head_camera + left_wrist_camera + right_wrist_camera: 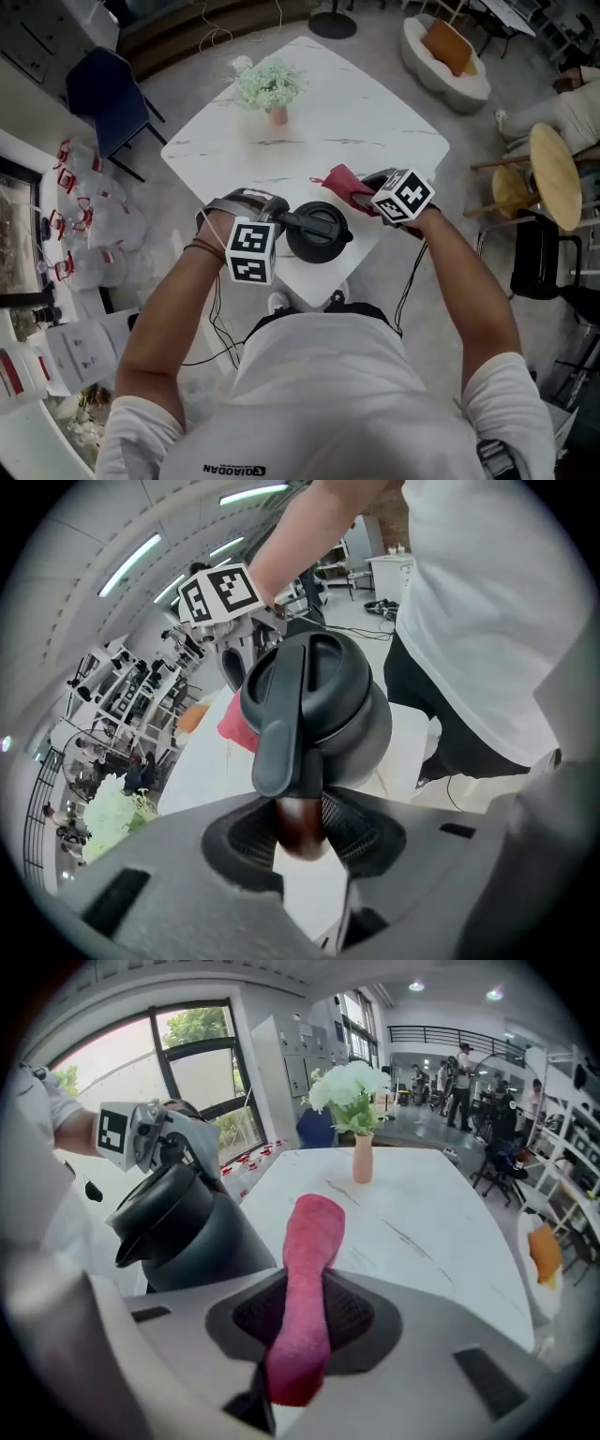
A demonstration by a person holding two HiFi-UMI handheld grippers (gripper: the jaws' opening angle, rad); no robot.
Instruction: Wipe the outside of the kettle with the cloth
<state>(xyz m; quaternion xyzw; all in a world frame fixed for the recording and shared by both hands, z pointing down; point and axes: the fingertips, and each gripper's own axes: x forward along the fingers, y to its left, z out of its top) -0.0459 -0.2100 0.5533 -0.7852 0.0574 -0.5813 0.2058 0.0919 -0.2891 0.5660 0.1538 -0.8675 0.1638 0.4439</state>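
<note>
Right gripper view has the right gripper [302,1290] clenched on a folded strip of pink-red terry cloth [314,1230]. The cloth's long axis runs straight out along the jaws. Just left of those jaws, close to the cloth but not touching it, stands the upright, rounded dark grey kettle [192,1234] on the white marble-veined table [427,1232]. On the kettle's far side the left gripper [302,808] grasps the brown end of the black handle [300,834], so the cloth hand probably only needs to swing leftward to reach the kettle's wall.

The kettle [319,231] sits on the table [375,122] before the vase [277,114], cloth [345,184] right.
</note>
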